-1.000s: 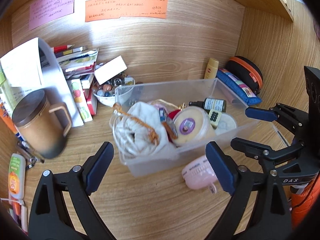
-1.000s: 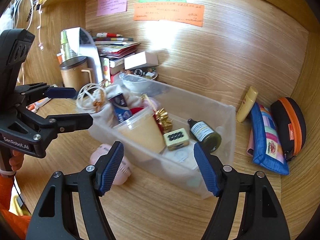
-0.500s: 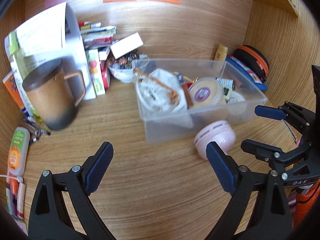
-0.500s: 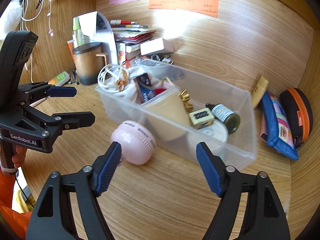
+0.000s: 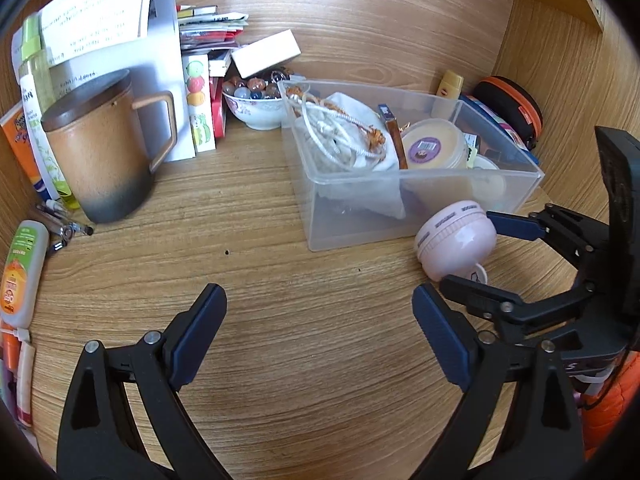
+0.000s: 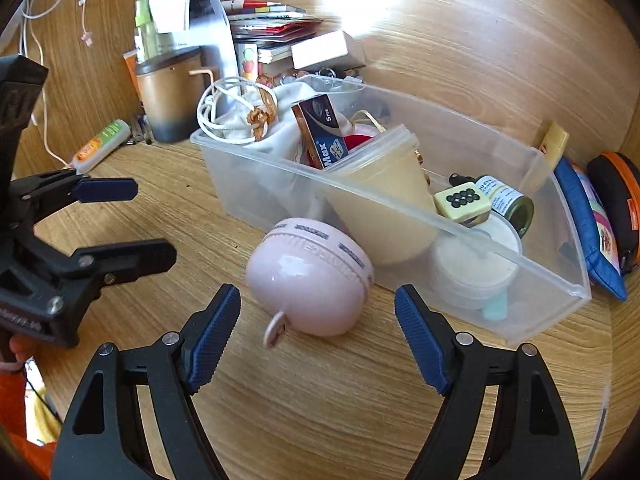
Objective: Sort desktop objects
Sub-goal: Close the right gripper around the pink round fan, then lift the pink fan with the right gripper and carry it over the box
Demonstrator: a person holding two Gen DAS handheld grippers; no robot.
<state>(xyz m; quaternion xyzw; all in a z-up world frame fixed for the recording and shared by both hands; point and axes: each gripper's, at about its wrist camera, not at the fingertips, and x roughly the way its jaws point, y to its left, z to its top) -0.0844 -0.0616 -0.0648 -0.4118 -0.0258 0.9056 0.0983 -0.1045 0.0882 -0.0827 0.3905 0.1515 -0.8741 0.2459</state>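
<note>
A clear plastic bin (image 5: 400, 184) (image 6: 568, 288) sits on the wooden desk, holding a white cloth bag with cord, a cream tub, a small bottle and other items. A round pink object (image 6: 308, 280) (image 5: 456, 240) with a small loop lies on the desk against the bin's front wall. My right gripper (image 6: 318, 340) is open, its fingers on either side of the pink object and just short of it; it also shows in the left wrist view (image 5: 476, 252). My left gripper (image 5: 320, 336) is open and empty over bare desk, seen at left in the right wrist view (image 6: 132, 220).
A brown lidded mug (image 5: 96, 156), papers and books stand at the back left, with a bowl of marbles (image 5: 256, 100) beside them. A tube (image 5: 20, 272) lies at the left edge. A blue pouch (image 6: 588, 224) and an orange-trimmed case (image 6: 616, 200) lie right of the bin.
Both grippers have pulled back from the bin and dropped lower. The right gripper has closed in on the pink object, which now lies between its open fingers. The left gripper swung left.
</note>
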